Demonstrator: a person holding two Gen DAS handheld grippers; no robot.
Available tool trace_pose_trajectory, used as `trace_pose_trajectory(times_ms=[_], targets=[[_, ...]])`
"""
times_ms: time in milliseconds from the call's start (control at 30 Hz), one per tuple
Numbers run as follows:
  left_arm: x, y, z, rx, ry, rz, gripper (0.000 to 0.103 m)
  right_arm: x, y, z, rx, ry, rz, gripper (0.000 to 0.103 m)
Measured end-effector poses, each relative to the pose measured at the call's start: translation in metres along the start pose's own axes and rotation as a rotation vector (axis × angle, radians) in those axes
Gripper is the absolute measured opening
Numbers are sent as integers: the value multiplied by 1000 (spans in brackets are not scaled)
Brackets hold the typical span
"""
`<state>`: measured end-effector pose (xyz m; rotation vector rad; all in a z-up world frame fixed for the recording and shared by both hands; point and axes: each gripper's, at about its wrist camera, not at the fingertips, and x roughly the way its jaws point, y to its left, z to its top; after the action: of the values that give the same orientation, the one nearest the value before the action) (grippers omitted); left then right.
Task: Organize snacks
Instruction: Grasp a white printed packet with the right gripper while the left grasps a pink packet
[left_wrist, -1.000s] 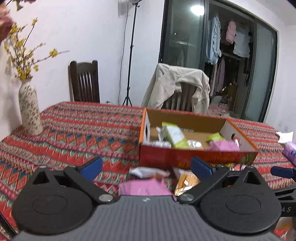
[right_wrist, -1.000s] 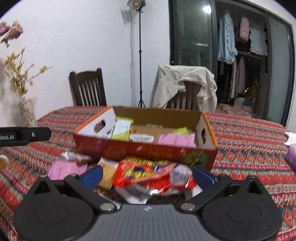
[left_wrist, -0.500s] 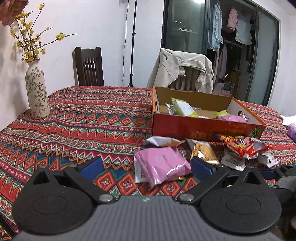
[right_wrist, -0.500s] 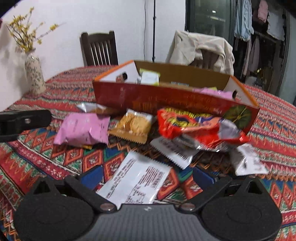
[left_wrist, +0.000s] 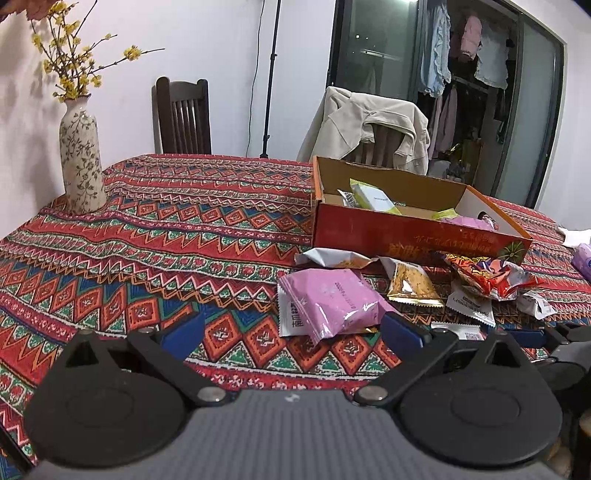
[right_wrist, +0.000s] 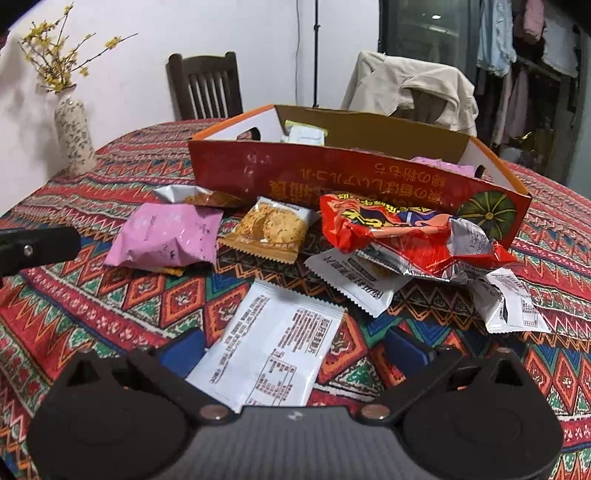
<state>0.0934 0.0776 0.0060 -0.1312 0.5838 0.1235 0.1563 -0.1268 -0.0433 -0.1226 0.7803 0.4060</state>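
Only the right view is showing a flat white printed snack packet (right_wrist: 273, 350) lying between the spread right tongs (right_wrist: 295, 345); the left tongs (left_wrist: 291, 328) are gaping too, near a pink foil pouch (left_wrist: 328, 301).

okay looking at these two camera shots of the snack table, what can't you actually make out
- Box contents: right wrist view, the near wall hides most packets.
- Orange packet under the pink packet: only a corner shows.
- White packet: its near end runs behind the right gripper.
- Purple thing: left wrist view, cut off by the edge.

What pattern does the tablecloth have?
The tablecloth has red, blue, green and orange geometric zigzag-and-diamond bands; clearest in left wrist view.
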Motion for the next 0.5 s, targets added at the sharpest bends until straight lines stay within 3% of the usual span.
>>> trace_pose_trajectory(times_ms=[67,133,167,367,500], targets=[[0,1,-1,-8,5,4,103,-3,2,-1,-5,-12,2,98],[1,3,-2,-18,9,6,103,-9,5,-2,-25,-30,25,80],[0,3,-2,-22,10,6,103,-12,7,-2,-33,-36,39,58],[-3,3,-4,-29,9,4,103,-19,8,-4,-44,-61,46,42],[-3,2,-2,-31,6,13,103,-25,5,-9,-38,-101,47,40]])
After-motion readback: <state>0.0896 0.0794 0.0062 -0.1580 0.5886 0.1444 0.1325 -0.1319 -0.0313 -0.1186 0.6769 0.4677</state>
